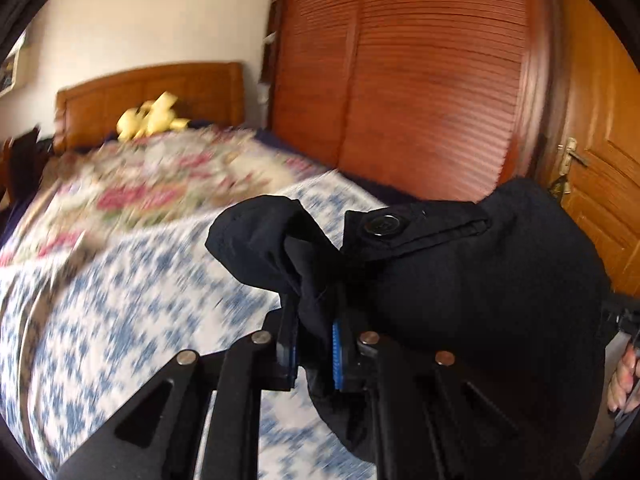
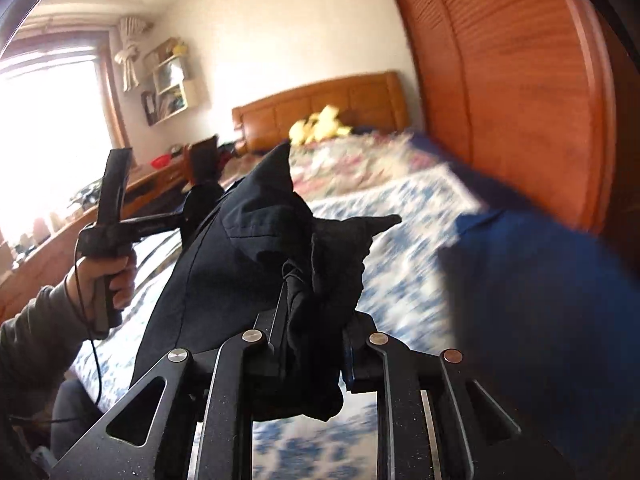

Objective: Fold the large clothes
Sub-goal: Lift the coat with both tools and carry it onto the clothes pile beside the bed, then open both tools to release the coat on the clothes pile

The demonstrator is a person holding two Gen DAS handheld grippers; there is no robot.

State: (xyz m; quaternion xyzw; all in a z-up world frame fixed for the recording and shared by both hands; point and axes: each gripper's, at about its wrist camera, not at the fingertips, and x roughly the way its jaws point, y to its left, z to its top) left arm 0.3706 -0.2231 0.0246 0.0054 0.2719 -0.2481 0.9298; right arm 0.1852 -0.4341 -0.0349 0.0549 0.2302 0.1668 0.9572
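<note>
With both views blurred by motion, details of the bed were read only loosely.

Left wrist view: left gripper at lower centre, jaws pressed together on a bunched edge of the black garment. A tab with a dark button lay across the cloth at centre right. Garment filled the right half of the frame, off the blue-and-white bedspread at lower left. Louvred wardrobe at upper right; yellow plush toy by the headboard, upper left.

Right wrist view: right gripper at lower centre, jaws pinching another bunch of the same garment, which stretched left toward the other tool. A hand at left held that tool's handle.

Judgement: the garment seemed to hang between two grips, so this was the lift-and-spread step before any fold. Next move likely calls for drawing the grips apart to tension the cloth, then lowering it flat on the bedspread.
</note>
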